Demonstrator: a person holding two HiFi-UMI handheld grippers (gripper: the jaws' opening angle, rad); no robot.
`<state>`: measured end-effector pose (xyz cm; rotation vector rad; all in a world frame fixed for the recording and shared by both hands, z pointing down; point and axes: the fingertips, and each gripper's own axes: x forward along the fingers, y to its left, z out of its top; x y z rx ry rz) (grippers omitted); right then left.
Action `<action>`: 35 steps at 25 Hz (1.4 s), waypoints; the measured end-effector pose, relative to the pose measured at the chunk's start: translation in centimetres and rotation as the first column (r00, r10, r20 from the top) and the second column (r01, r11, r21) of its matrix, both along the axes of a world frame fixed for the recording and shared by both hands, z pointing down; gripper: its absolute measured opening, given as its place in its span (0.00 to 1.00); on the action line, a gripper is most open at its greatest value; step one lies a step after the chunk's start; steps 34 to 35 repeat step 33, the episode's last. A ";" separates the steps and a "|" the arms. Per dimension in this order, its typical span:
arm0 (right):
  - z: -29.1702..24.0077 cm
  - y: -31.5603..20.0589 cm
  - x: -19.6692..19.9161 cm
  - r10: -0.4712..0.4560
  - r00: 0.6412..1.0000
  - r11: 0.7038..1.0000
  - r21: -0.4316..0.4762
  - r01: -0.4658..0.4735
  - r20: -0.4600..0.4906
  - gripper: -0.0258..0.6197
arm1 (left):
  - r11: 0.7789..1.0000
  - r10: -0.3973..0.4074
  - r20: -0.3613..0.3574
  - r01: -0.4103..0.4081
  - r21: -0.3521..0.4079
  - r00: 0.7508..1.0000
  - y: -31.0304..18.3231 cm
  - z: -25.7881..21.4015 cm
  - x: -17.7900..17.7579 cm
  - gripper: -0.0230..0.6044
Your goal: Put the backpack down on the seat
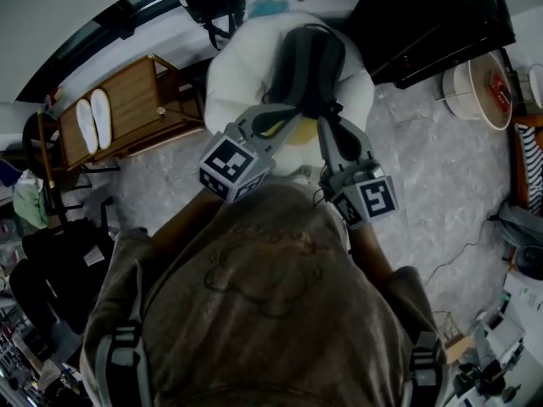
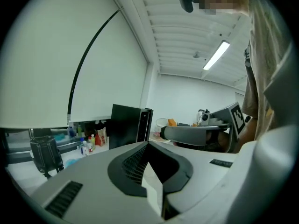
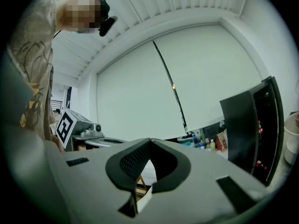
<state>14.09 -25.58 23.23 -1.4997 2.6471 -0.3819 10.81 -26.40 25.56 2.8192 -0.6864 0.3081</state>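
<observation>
Already the backpack (image 1: 310, 66) lies lengthwise away from you on the seat (image 1: 227, 79), just beyond your left claw (image 1: 273, 124) and right claw (image 1: 329, 134), both pressed together and empty.

We see greys, white and brown.
Backpack (image 1: 310, 66) charcoal, seat (image 1: 233, 83) white; our left gripper (image 1: 282, 117) and right gripper (image 1: 327, 131) grey with black-and-white square markers; floor (image 1: 424, 168) pale grey, marbled; shelf (image 1: 136, 91) brown wood.

The dark grey backpack (image 1: 310, 66) lies lengthwise on the puffy white seat (image 1: 231, 87), near its middle.
</observation>
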 end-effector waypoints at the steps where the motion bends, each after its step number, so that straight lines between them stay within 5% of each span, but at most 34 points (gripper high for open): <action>1: -0.1 0.1 0.2 0.002 1.000 1.000 0.004 -0.002 0.002 0.04 | 1.000 -0.008 -0.005 0.008 0.000 1.000 -0.1 -0.2 0.0 0.04; 35: 0.9 0.8 -0.1 0.005 1.000 1.000 -0.031 -0.005 0.003 0.04 | 0.996 -0.064 -0.009 0.063 -0.059 0.998 0.1 0.9 -0.4 0.04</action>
